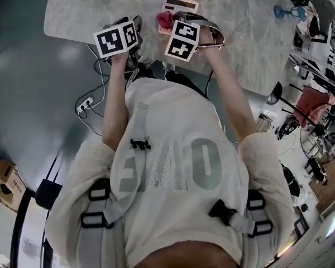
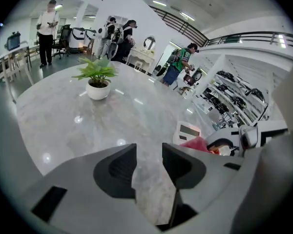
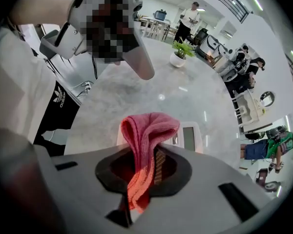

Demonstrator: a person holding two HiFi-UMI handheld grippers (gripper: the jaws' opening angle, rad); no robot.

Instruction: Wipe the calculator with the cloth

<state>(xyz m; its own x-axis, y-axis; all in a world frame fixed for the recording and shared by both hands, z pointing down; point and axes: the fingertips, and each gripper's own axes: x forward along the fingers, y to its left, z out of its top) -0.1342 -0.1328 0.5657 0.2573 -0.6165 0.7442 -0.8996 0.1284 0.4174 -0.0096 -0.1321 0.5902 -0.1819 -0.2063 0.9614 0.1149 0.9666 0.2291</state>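
Marble table (image 1: 240, 32) on dark floor (image 1: 33, 94), potted plant (image 2: 97, 79) at its far end, calculator (image 1: 180, 4) flat near the edge, pink cloth (image 3: 146, 130) clamped in right gripper (image 3: 145, 172) beside it, left gripper (image 2: 149, 162) with jaws apart, empty, people (image 2: 48, 30) beyond.

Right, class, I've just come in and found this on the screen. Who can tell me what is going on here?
A person stands at a marble table with a gripper in each hand. The right gripper is shut on a bunched pink cloth and holds it just at the white calculator; contact cannot be told. The left gripper is open and empty over bare tabletop beside it. A potted plant stands farther back.
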